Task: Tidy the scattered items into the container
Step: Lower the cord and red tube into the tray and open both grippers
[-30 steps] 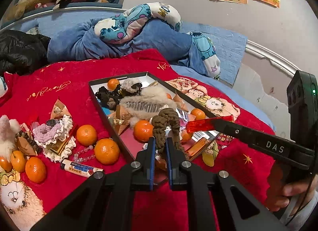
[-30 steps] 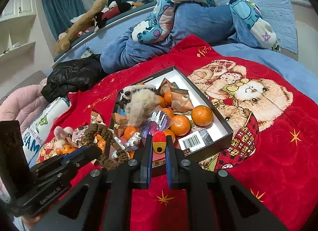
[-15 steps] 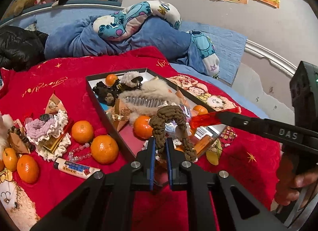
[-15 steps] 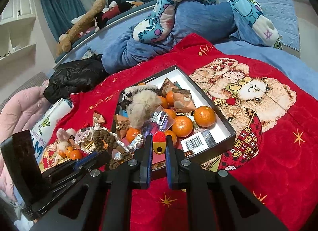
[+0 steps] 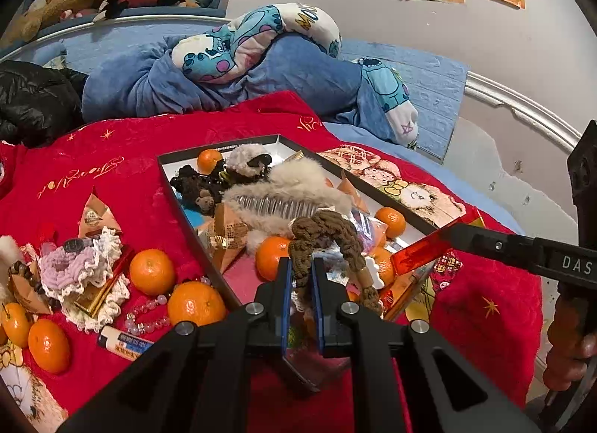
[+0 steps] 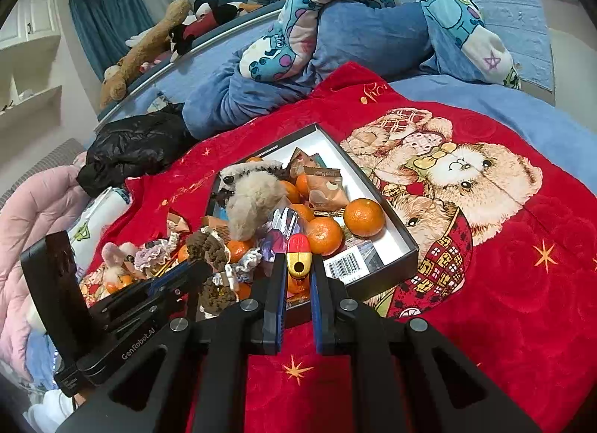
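Observation:
A black shallow box (image 5: pixel 175 187) lies on the red blanket, full of tangerines, fluffy clips and snack packs; it also shows in the right wrist view (image 6: pixel 408 242). My left gripper (image 5: pixel 298 276) is shut on a brown knitted scrunchie (image 5: pixel 322 233) and holds it over the box's near end; the scrunchie also shows in the right wrist view (image 6: pixel 207 246). My right gripper (image 6: pixel 296 272) is shut on a red and gold lipstick (image 6: pixel 298 254) over the box's near edge; in the left wrist view its tip (image 5: pixel 421 250) is red.
Left of the box lie loose tangerines (image 5: pixel 152 272), a lilac lace scrunchie (image 5: pixel 71 265), a bead string (image 5: pixel 149 308), a lip balm tube (image 5: pixel 123 343) and a snack pack (image 5: pixel 95 215). Blue bedding (image 5: pixel 261 75) and a black jacket (image 5: pixel 33 101) lie behind.
Both grippers have edged closer over the box's near end. The scrunchie has swung and now hangs lower over the box contents. Both grips are unchanged.

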Tool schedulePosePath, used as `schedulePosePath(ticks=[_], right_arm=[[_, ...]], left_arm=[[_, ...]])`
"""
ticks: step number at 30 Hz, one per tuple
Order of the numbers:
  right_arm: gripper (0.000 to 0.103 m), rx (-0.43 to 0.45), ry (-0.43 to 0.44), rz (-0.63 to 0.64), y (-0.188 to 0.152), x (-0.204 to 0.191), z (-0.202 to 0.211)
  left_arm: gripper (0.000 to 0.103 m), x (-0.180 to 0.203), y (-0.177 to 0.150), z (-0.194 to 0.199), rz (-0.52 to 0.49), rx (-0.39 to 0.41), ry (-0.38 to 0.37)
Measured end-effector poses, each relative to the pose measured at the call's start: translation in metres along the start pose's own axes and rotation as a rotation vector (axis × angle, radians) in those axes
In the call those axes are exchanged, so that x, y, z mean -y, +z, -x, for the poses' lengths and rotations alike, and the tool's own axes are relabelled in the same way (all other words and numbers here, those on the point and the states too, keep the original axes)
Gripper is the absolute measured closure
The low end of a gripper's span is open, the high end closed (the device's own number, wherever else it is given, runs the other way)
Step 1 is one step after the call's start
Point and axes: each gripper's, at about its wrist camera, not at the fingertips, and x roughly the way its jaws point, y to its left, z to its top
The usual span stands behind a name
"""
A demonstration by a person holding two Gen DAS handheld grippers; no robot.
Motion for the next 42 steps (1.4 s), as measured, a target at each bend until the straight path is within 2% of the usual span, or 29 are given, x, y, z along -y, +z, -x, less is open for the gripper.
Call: schedulePosePath(ticks=[16,26,31,36,40,42], right_arm=[[0.092,0.036,-0.032,0.025,0.025,-0.008,-0.024],[0.092,0.034,-0.041,-0.026,0.033,-0.006,-0.040],[0.092,0.019,-0.038,-0.057,0.041,-0.006,-0.057],[0.092,0.040,-0.108,0.006,0.045,-0.019,-0.066],[0.092,0.042,-0.110,0.029,0.042,-0.022,-0.069],[0.092,0.042,-0.096,0.028,0.041,-0.020,-0.069]], left_arm=[[0.092,-0.008,0.023,-0.023,-0.033,0.012,-0.043],[0.092,-0.007,0.027,-0.026,-0.055,0.026,-0.063],[0.092,-0.015,0.029,-0.029,-0.033,0.021,-0.080],[0.092,-0.019,0.029,-0.033,-0.018,0.011,-0.095],[0.092,-0.019,0.029,-0.034,-0.019,0.009,-0.100],[0.092,-0.019,0.028,-0.035,-0.020,0.004,-0.126]])
